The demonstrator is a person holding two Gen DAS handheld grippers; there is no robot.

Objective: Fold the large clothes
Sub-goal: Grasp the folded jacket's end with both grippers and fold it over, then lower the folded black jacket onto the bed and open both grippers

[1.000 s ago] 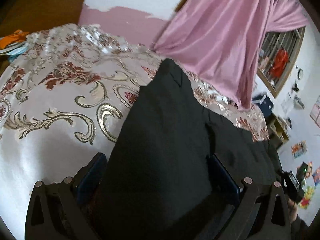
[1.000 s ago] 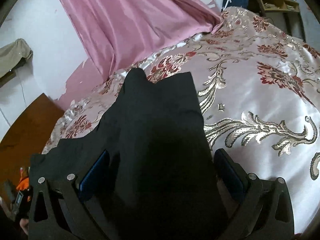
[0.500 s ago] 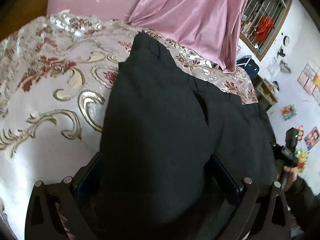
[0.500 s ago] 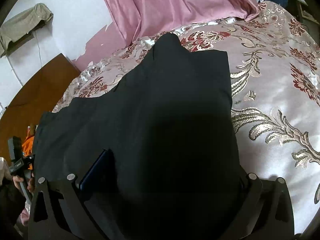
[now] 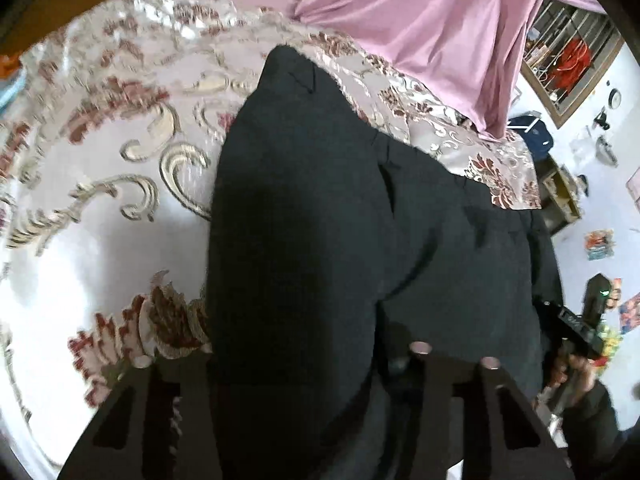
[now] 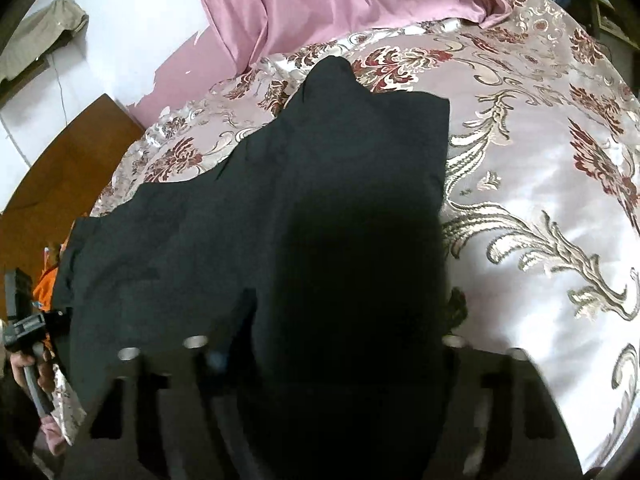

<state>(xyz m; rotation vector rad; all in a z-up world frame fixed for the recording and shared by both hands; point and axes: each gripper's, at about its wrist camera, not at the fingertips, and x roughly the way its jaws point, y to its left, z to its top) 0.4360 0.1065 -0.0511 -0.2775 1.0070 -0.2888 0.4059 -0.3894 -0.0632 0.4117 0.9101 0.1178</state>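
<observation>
We see the bed point(image 5: 80, 240), covered with a pale satin bedspread point(image 6: 540, 200) bearing gold scrolls and red floral motifs, filling most of both wrist views. A pink curtain point(image 5: 432, 32) hangs at the top of both frames and drapes onto the far edge of the bed.

We locate the black garment point(image 5: 312, 220) spread on the bedspread. In the left wrist view it runs from the bottom centre of the frame up to a narrow end at upper centre, with a wider part extending toward the right edge. In the right wrist view the garment point(image 6: 300, 208) occupies the centre and lower left of the frame.

The left gripper point(image 5: 296, 360) sits at the bottom of its frame. Its jaws have just been closing, and a fold of the black cloth lies between them; the cloth hides the pads, but the fingers appear clamped on it. The right gripper point(image 6: 332, 352) sits at the bottom of its frame in the same condition: jaws just closing, black cloth bunched between them and apparently gripped.

At the right edge of the left wrist view, we see the person's right hand point(image 5: 576, 376) on its gripper handle.
</observation>
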